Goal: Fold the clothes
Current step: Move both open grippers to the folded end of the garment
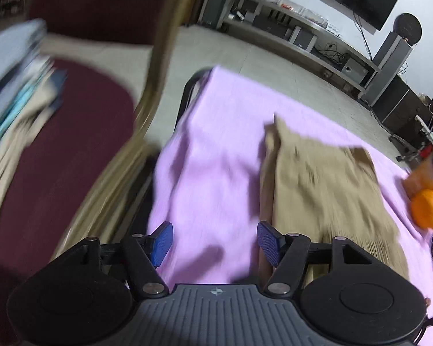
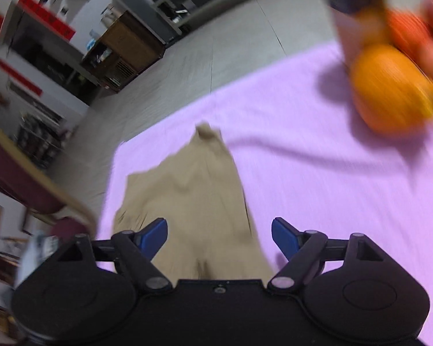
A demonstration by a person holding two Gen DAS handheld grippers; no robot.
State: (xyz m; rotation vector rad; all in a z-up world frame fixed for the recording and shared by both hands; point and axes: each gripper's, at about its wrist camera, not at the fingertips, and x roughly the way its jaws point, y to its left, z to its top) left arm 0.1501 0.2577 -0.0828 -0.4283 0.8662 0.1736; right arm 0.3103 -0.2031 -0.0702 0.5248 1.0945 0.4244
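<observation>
Both pictures are blurred. A tan garment (image 1: 326,190) lies folded on the lilac cloth (image 1: 216,158) that covers the table. Your left gripper (image 1: 215,242) hangs above the bare cloth just left of the garment, blue pads spread wide with nothing between them. Your right gripper (image 2: 219,238) hovers over the garment's near end, jaws also wide apart, gripping nothing. A dark red chair (image 1: 72,150) beside the table holds a stack of clothes (image 1: 17,92).

Matt tan cloth garment (image 1: 326,190), soft lilac cloth cover (image 1: 216,144), matt maroon upholstered chair (image 1: 72,132)
</observation>
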